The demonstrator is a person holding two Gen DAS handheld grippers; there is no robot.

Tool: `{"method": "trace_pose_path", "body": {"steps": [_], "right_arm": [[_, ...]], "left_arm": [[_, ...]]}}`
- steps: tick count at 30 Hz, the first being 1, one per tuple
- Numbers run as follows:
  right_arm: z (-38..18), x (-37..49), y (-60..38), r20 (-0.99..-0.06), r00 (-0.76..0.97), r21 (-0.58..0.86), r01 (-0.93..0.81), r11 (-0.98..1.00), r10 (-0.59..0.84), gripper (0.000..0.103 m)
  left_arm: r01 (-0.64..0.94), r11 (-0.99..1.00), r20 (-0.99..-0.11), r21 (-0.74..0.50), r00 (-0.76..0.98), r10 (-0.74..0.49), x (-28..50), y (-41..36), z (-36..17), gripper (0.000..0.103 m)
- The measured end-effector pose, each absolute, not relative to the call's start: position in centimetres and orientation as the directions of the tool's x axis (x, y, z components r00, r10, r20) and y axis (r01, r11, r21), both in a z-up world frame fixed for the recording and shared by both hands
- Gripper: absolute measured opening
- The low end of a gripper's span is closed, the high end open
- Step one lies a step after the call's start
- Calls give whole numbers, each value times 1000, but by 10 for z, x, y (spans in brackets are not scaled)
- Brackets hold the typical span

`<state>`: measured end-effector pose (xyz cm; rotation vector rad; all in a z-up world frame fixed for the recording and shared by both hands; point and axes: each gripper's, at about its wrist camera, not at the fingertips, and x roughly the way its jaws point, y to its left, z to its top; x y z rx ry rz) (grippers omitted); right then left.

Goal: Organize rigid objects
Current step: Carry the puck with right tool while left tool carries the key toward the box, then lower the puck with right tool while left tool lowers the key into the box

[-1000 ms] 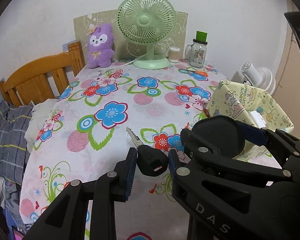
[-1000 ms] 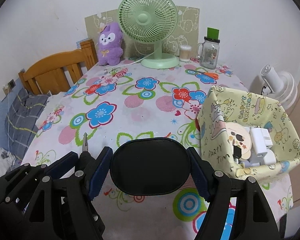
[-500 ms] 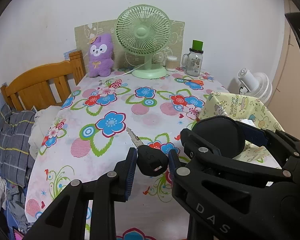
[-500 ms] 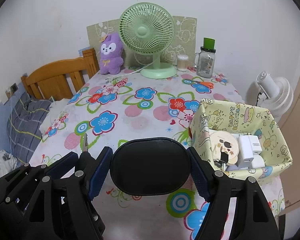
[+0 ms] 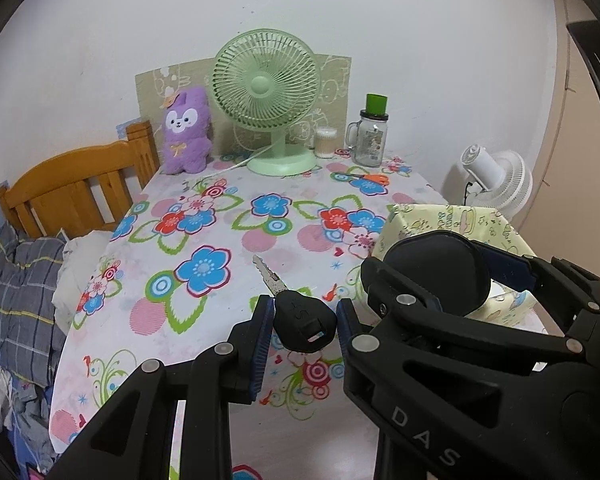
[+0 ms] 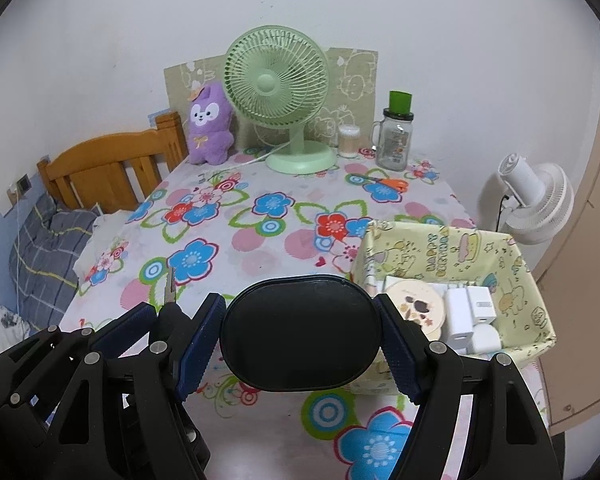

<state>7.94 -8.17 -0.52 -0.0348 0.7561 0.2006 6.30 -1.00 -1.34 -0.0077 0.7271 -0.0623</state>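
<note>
My left gripper (image 5: pixel 303 325) is shut on a black-headed key (image 5: pixel 300 316), its metal blade pointing away over the floral table (image 5: pixel 204 220). My right gripper (image 6: pixel 302 340) is shut on a black oval case (image 6: pixel 300 334), held above the table's near edge; it also shows in the left wrist view (image 5: pixel 440 280). A yellow cartoon-print fabric basket (image 6: pixel 512 280) stands to the right, holding white chargers (image 6: pixel 468 312) and a round compact (image 6: pixel 418 308). The two grippers are side by side, the left one (image 6: pixel 168 320) just left of the case.
At the table's far end stand a green desk fan (image 6: pixel 276 92), a purple plush toy (image 6: pixel 210 124), a cotton-swab jar (image 6: pixel 349 141) and a glass mug jar (image 6: pixel 396 136). Orange scissors (image 6: pixel 392 183) lie nearby. A wooden bed frame (image 6: pixel 112 168) is left, a white fan (image 6: pixel 532 196) right.
Both grippers have pulled back and up from the table, each keeping its object. The table and basket look smaller and farther, and more of the basket's inside shows.
</note>
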Motion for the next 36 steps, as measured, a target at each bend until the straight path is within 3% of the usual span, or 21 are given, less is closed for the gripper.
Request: {"method": "trace_pose_path", "body": {"steps": [36], "right_arm": [[5, 100, -183, -670, 741, 43, -7, 999, 34, 77]], "left_arm": [[232, 973, -650, 7, 740, -172, 100, -113, 0, 32]]}}
